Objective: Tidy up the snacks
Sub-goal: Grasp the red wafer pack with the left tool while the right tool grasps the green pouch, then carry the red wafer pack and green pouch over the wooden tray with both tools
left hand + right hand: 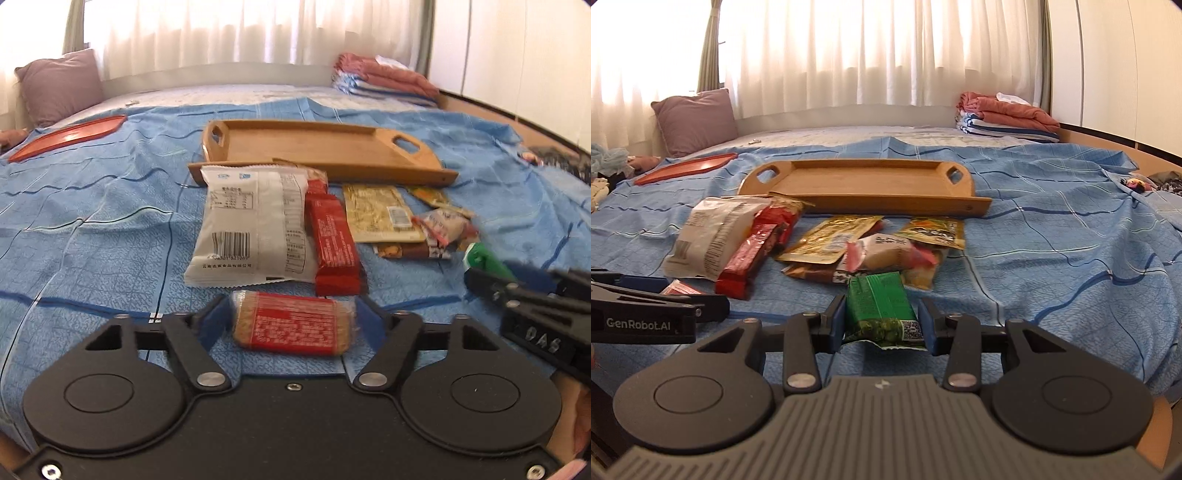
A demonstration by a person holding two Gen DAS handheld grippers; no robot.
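Note:
My left gripper (291,317) is shut on a red-labelled biscuit pack (291,325), held just above the blue bedspread. My right gripper (882,321) is shut on a green snack pack (881,310); it shows at the right of the left wrist view (484,258). Loose snacks lie ahead: a white packet (255,225), a red bar (334,240), a yellow pouch (380,214) and small wrapped sweets (443,225). A wooden tray (325,151) lies empty behind them, also in the right wrist view (864,181).
A red tray (70,136) lies at the far left on the bedspread. A purple pillow (59,85) and folded blankets (384,81) sit at the back. The bed's edge runs along the right (1145,147).

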